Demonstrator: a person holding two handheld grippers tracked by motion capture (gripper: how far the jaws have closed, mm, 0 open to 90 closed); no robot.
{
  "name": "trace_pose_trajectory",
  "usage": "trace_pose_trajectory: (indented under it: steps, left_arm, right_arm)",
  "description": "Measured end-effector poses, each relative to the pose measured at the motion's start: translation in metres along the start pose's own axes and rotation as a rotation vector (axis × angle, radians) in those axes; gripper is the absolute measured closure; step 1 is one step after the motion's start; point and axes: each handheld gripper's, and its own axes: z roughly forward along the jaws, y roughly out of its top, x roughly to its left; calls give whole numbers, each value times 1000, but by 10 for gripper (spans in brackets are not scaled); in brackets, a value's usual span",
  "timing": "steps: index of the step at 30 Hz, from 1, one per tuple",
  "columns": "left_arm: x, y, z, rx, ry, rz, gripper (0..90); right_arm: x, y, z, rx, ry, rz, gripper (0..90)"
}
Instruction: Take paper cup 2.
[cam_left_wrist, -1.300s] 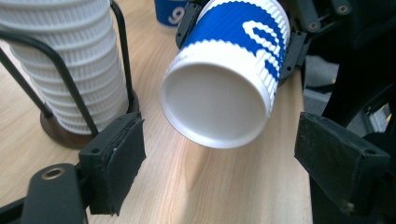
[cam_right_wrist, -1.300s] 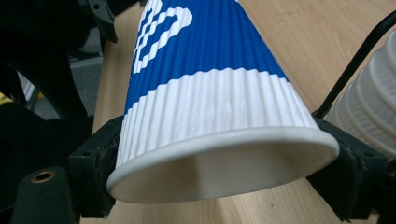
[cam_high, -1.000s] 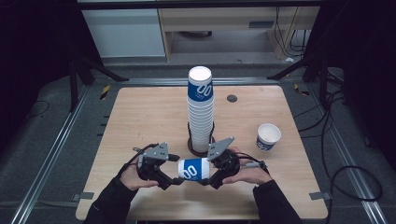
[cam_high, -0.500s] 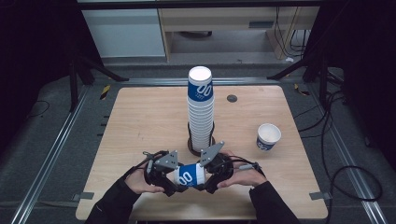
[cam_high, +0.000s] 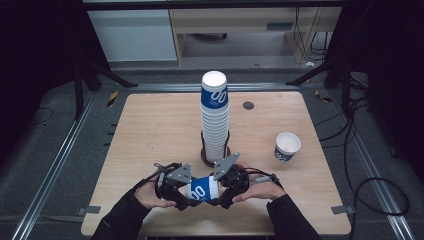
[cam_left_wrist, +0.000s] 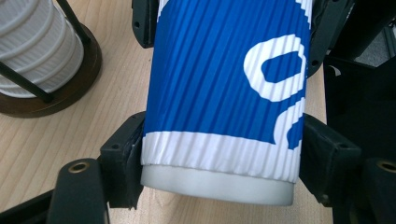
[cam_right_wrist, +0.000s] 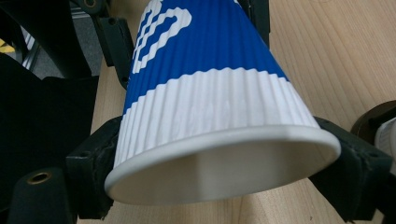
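A blue-and-white ribbed paper cup (cam_high: 202, 190) lies on its side at the lower centre of the high view, held above the wooden table (cam_high: 150, 130) between two hand-held grippers. Its long axis runs left to right across the frame. The narrow base points toward the left gripper (cam_high: 181, 194) and the wide open rim toward the right gripper (cam_high: 223, 191).

In the left gripper view, the black jaws press on both sides of the cup's base end, having just been closing onto it. In the right gripper view, the jaws sit against the cup just behind its rim on either side and have just been opening slightly; the cup remains between them.

Much of the cup is hidden in the high view by the grippers and their grey plates. Both gripper views cut the cup off at the top edge, and the printed lettering is too partial to read.

Just above the grippers in the high view stands a tall stack of cups (cam_high: 215, 117) in a dark round holder (cam_high: 206, 157), close behind the held cup. A single upright cup (cam_high: 287, 146) stands well apart at right of centre. A small dark disc (cam_high: 248, 105) lies near the table's far edge.
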Motion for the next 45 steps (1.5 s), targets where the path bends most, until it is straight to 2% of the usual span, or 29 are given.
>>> trace_pose_trajectory:
  steps: [6,12,15,17,19,22,27,31,36,41,45]
  left_arm:
    - [5,-3,-3,-15,8,-25,263]
    - [13,-9,-12,-51,25,-60,263]
    - [19,-14,-20,-93,56,-93,262]
    - [21,-16,-25,-148,80,-123,262]
    - [22,-17,-30,-181,100,-132,262]
    - [23,-17,-36,-252,94,-146,262]
    - [19,-14,-41,-343,84,-148,262]
    - [14,-10,-38,-354,68,-128,262]
    - [8,-5,-29,-346,48,-104,262]
    - [4,-2,-21,-329,25,-88,263]
    - [0,0,-18,-317,25,-73,263]
  right_arm:
    - [-2,0,-6,-39,-12,24,76]
    - [-9,-1,-22,-109,-60,56,62]
    - [-12,-3,-34,-152,-90,86,64]
    - [-14,-5,-41,-177,-110,103,66]
    - [-17,-6,-47,-206,-123,122,66]
    - [-19,-8,-52,-246,-119,147,64]
    - [-19,-8,-54,-271,-108,160,62]
    - [-18,-7,-52,-282,-86,158,62]
    - [-15,-4,-48,-318,-29,158,64]
    - [-13,-1,-40,-316,4,156,66]
    - [-12,0,-35,-309,25,157,71]
